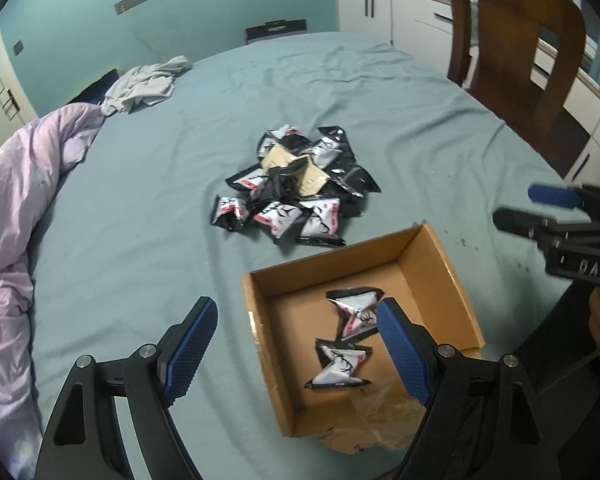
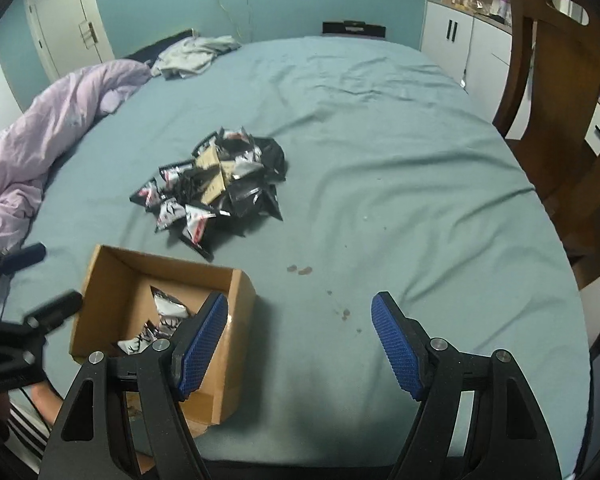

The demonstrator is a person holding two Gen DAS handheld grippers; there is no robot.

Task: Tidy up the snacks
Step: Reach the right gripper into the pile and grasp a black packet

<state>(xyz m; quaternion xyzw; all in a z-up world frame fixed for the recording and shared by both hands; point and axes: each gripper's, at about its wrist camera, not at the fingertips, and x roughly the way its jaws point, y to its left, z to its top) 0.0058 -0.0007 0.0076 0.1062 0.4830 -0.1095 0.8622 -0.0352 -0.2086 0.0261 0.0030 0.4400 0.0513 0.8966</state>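
Note:
A pile of black-and-white snack packets (image 1: 296,184) lies mid-bed; it also shows in the right wrist view (image 2: 216,188). An open cardboard box (image 1: 452,280) sits near the front edge and holds two packets (image 1: 354,312); the box shows in the right wrist view (image 2: 112,268) too. My left gripper (image 1: 296,344) is open and empty, above the box's left side. My right gripper (image 2: 300,340) is open and empty, just right of the box above the sheet. It also shows at the right edge of the left wrist view (image 1: 540,208).
The bed has a teal sheet (image 2: 380,140). A lilac duvet (image 1: 16,208) is bunched along the left side, with grey clothing (image 1: 148,84) at the far end. A wooden chair (image 1: 516,40) and white cabinets (image 1: 380,8) stand to the right.

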